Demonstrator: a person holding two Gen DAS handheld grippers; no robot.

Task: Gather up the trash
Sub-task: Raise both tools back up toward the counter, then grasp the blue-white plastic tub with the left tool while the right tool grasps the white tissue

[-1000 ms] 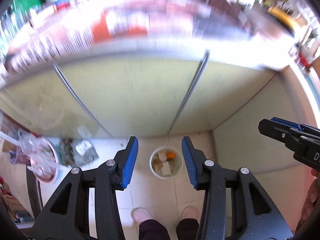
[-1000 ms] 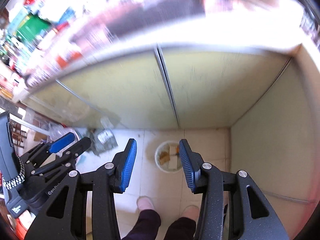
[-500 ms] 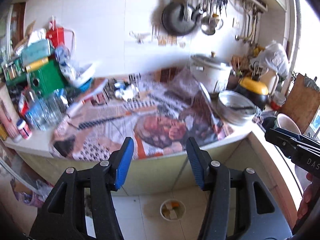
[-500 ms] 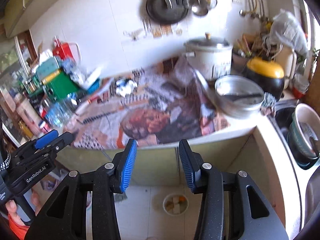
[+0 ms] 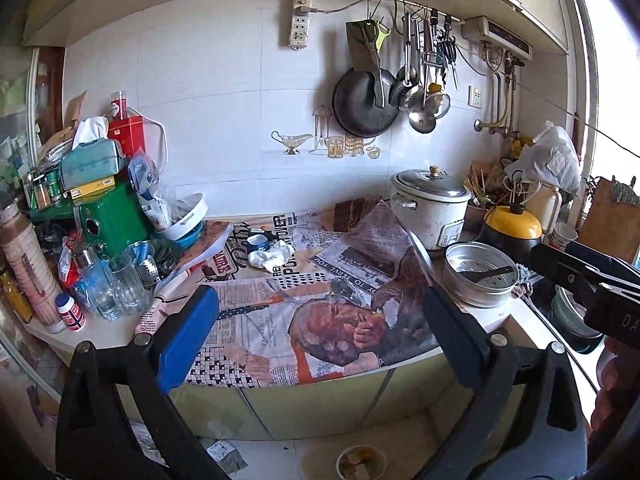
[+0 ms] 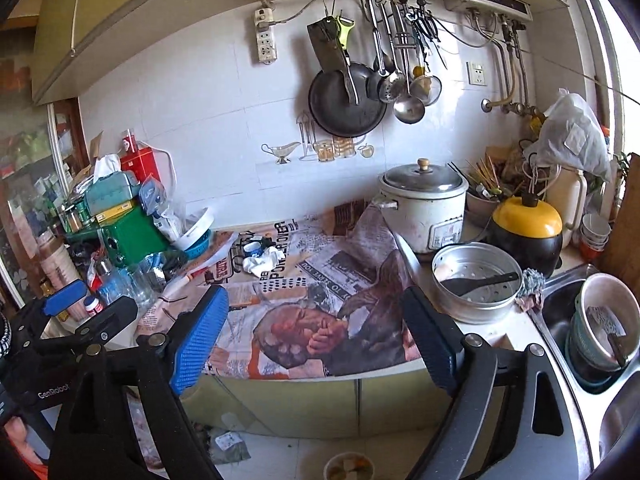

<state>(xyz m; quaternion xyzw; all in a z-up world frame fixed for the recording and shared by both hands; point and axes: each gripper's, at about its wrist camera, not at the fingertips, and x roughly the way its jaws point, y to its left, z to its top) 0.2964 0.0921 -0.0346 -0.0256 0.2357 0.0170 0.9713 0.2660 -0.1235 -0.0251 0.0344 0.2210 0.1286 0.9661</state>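
Note:
On the newspaper-covered counter (image 5: pixel 248 344) lies a crumpled white tissue (image 5: pixel 269 257) with a small blue-and-white wrapper (image 5: pixel 256 242) beside it; the right wrist view shows the tissue (image 6: pixel 262 261) too. A white trash bucket (image 5: pixel 360 465) with scraps in it stands on the floor below, also seen as the bucket (image 6: pixel 346 467). My left gripper (image 5: pixel 320 320) hangs in front of the counter edge, jaws opening, nothing between them. My right gripper (image 6: pixel 316 320) is alongside it, jaws opening and empty as well. Each gripper shows at the edge of the other's view.
A rice cooker (image 5: pixel 430 210), a metal steamer pan (image 5: pixel 480 276) and a yellow-lidded pot (image 5: pixel 512 226) stand at the right. Glasses (image 5: pixel 120 284), bottles and a green box (image 5: pixel 110 222) crowd the left. A sink (image 6: pixel 600 332) holds bowls. Pans hang on the wall.
Both grippers have risen and tilted up from the floor bucket to face the counter. Both pairs of jaws now stand much wider apart.

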